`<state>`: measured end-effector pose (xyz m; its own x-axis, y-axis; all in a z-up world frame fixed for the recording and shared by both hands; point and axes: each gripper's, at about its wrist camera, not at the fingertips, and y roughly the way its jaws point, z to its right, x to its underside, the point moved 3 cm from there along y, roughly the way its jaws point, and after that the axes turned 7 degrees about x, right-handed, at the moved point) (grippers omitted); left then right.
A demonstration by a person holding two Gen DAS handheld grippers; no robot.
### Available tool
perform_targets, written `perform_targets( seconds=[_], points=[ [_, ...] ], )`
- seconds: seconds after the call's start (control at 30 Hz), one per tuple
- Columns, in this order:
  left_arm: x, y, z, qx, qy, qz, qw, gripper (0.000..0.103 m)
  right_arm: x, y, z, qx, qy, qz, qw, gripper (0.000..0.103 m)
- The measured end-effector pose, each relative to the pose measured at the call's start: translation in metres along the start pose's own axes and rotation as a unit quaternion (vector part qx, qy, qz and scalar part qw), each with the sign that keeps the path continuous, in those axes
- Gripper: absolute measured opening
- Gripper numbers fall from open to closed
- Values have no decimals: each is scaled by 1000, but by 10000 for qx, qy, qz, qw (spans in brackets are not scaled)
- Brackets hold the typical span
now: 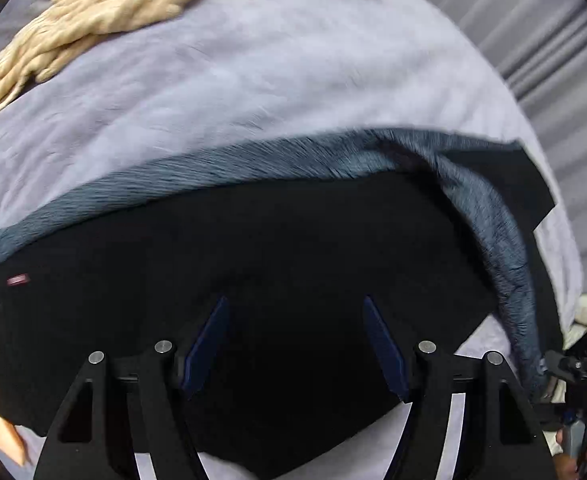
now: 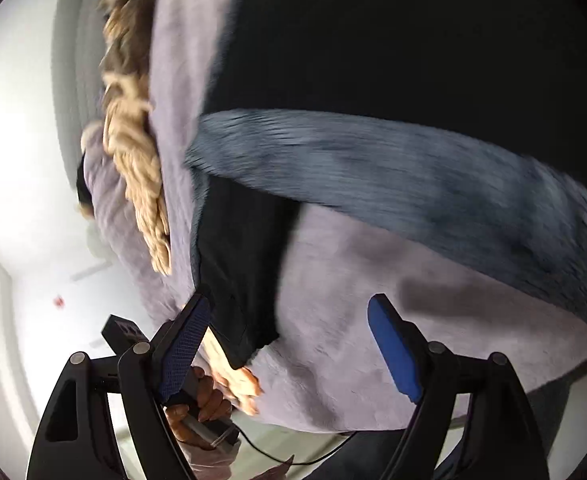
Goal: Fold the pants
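Black pants with a blue-grey fleecy lining turned out along the far edge lie across a lilac blanket. My left gripper is open just above the black cloth, holding nothing. In the right wrist view the pants fill the top, the lining band crosses the middle, and a black flap lies on the blanket. My right gripper is open and empty over the blanket beside that flap.
A beige chunky-knit throw lies at the blanket's far edge; it also shows in the right wrist view. Grey ribbed wall panels stand to the right. The other gripper shows at the right edge. White floor lies beside the bed.
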<state>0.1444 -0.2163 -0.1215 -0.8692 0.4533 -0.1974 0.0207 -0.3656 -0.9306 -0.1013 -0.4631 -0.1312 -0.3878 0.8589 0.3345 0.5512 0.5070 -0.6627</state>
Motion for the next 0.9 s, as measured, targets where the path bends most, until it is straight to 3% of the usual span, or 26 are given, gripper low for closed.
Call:
perform_targets(
  seconds=[0.07, 0.1, 0.17, 0.2, 0.3, 0.4, 0.53, 0.63, 0.73, 0.9],
  points=[
    [1, 18, 14, -329, 129, -219, 9991, 70, -8, -3, 23, -329, 434, 368, 9978, 80],
    [2, 21, 18, -473, 206, -237, 9984, 70, -12, -7, 30, -451, 648, 553, 9953, 72],
    [4, 23, 26, -529, 289, -224, 9979, 70, -27, -30, 35, -515, 887, 1010, 9896, 69],
    [3, 25, 28, -550, 310, -244, 9977, 70, -34, -42, 28, -465, 748, 1148, 9895, 69],
    [-4, 30, 34, -634, 244, -301, 9972, 70, -72, -83, -27, 62, -514, 1540, 9867, 69],
    [-20, 34, 45, -812, 161, -314, 9961, 70, -128, -96, -85, 401, -1383, 1604, 9765, 70],
    [-43, 26, 73, -680, 119, -38, 9976, 70, -204, -96, -149, 614, -2085, 1574, 9633, 70],
    [-62, 32, 97, -612, 243, 79, 9978, 70, -213, -106, -175, 818, -2488, 1684, 9503, 70],
    [-78, 45, 103, -644, 106, 19, 9979, 70, -204, -110, -148, 1245, -2444, 1652, 9473, 70],
    [-97, 60, 117, -721, -166, 45, 9972, 70, -225, -106, -61, 1615, -1350, 1361, 9681, 70]
  ],
)
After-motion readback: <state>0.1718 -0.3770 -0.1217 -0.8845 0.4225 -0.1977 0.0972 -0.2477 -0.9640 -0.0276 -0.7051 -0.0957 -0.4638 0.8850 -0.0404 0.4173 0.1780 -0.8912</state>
